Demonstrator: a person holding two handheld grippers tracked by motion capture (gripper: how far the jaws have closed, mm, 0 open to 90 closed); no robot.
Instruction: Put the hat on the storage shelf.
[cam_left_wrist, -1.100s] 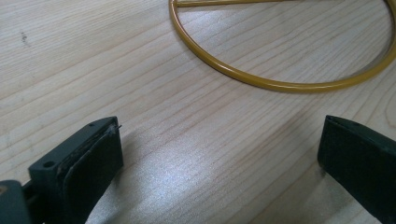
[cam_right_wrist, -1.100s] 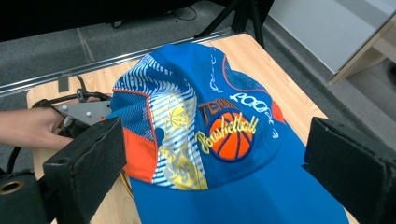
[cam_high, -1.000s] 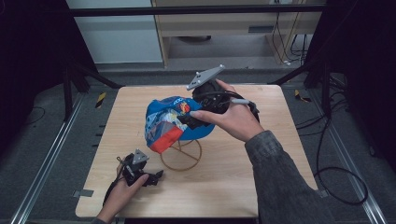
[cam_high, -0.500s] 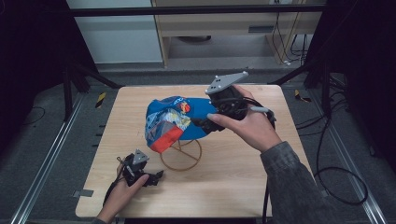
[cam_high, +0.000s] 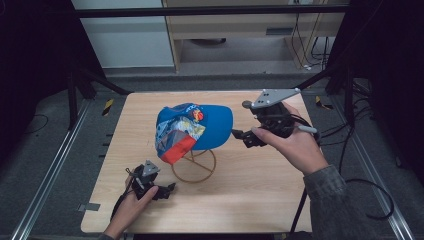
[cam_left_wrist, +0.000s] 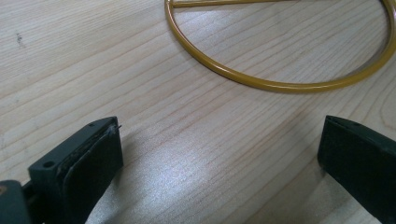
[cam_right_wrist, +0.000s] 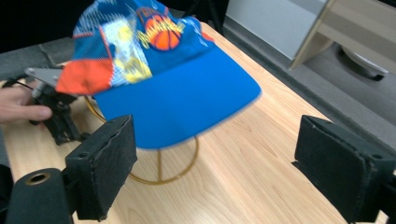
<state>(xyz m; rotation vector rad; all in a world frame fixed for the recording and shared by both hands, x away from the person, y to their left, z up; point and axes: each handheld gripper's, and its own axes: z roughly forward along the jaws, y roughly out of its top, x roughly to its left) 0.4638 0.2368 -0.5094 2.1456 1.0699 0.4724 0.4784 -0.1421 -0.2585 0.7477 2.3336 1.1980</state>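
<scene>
With jaws apart just before the cap, the right gripper may knock it off the thin stand if pushed forward, while the left gripper rests with jaws apart on the tabletop.

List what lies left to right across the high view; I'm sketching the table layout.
Left tongs → stand ring → cap brim → right tongs.
</scene>
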